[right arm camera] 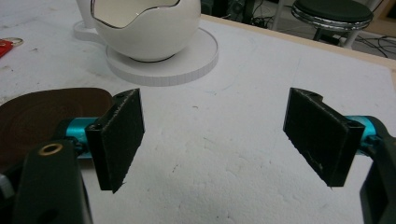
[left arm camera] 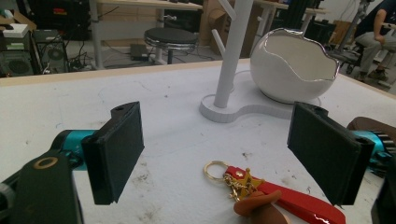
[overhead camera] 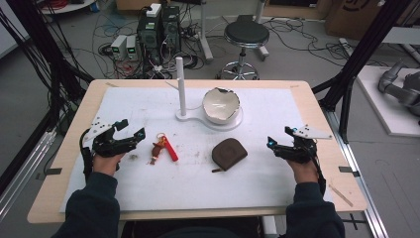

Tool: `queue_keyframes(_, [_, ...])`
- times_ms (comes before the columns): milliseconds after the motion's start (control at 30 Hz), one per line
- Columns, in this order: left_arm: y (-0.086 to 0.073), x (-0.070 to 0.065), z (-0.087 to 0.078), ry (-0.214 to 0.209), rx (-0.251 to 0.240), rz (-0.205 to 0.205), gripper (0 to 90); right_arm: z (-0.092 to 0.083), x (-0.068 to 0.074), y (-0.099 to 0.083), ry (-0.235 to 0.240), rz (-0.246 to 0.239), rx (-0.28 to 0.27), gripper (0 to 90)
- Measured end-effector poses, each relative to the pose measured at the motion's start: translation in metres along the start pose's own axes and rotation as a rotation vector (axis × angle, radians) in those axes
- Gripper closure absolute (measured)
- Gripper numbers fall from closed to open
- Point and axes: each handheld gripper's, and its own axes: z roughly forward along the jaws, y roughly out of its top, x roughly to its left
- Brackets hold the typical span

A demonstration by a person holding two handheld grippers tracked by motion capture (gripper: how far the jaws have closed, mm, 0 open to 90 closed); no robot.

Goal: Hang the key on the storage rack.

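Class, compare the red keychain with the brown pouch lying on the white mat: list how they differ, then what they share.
The red keychain is a narrow strap with a gold ring and a small brown charm; the brown pouch is one broad, rounded, plain piece. The keychain lies nearer the left gripper, the pouch nearer the right gripper. Both lie flat on the white mat, untouched, in front of the white stand.

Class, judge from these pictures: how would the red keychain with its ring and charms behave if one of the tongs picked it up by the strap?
The red keychain would probably hang limp, since its strap looks soft. Its ring and gold charm, on loose links, would likely swing. It looks light and lies flat, so it is unlikely to roll.
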Motion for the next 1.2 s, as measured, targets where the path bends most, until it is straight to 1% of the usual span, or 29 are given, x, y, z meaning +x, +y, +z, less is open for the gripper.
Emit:
queue_keyframes(300, [-0.001,-0.001,0.000,0.000,0.007,-0.009,18.4,0.001,0.000,0.000,0.005,-0.003,-0.001,20.8])
queue_keyframes(367, [-0.001,-0.002,0.001,0.000,0.007,-0.016,18.4,0.002,0.001,0.000,0.008,0.004,0.001,20.8])
queue_keyframes(433, [-0.002,-0.004,0.003,-0.004,0.021,-0.015,18.4,0.004,0.000,-0.001,0.011,0.007,0.004,20.8])
queue_keyframes(467, [-0.002,-0.004,0.004,-0.009,0.032,-0.014,18.4,0.004,0.000,-0.001,0.011,0.010,0.007,20.8])
queue_keyframes(567, [-0.004,-0.006,0.006,-0.004,0.062,-0.031,18.4,0.005,-0.002,-0.002,0.017,0.010,0.006,20.8])
queue_keyframes(633, [-0.006,-0.008,0.008,-0.010,0.083,-0.041,18.4,0.004,-0.002,-0.002,0.017,0.015,0.006,20.8])
queue_keyframes(700, [-0.007,-0.010,0.009,-0.015,0.106,-0.041,18.4,0.004,-0.001,-0.002,0.015,0.020,0.005,20.8])
queue_keyframes(800, [-0.009,-0.012,0.013,-0.017,0.141,-0.034,18.4,0.003,0.000,-0.002,0.014,0.010,0.005,20.9])
queue_keyframes(867, [-0.011,-0.014,0.016,-0.026,0.170,-0.024,18.4,0.003,0.001,-0.002,0.013,0.006,0.008,21.0])
queue_keyframes(900, [-0.011,-0.015,0.017,-0.024,0.180,-0.017,18.4,0.003,0.001,-0.002,0.010,-0.003,0.010,21.0])
queue_keyframes(967, [-0.011,-0.018,0.017,-0.027,0.189,-0.008,18.4,0.002,0.003,-0.002,0.007,0.000,0.010,21.0])
queue_keyframes(1033, [-0.012,-0.021,0.019,-0.034,0.210,0.001,18.6,0.002,0.003,-0.001,0.008,-0.004,0.010,21.1])
queue_keyframes(1067, [-0.013,-0.022,0.021,-0.043,0.233,0.012,20.3,0.001,0.004,-0.001,0.006,-0.001,0.011,21.1])
queue_keyframes(1100, [-0.014,-0.023,0.022,-0.047,0.250,0.020,23.8,0.001,0.005,-0.001,0.006,-0.001,0.014,21.1])
queue_keyframes(1133, [-0.015,-0.025,0.024,-0.052,0.278,0.028,28.5,0.002,0.004,-0.002,0.005,-0.003,0.015,21.1])
queue_keyframes(1200, [-0.017,-0.027,0.027,-0.046,0.322,0.032,35.0,0.002,0.005,-0.002,0.006,0.000,0.017,21.1])
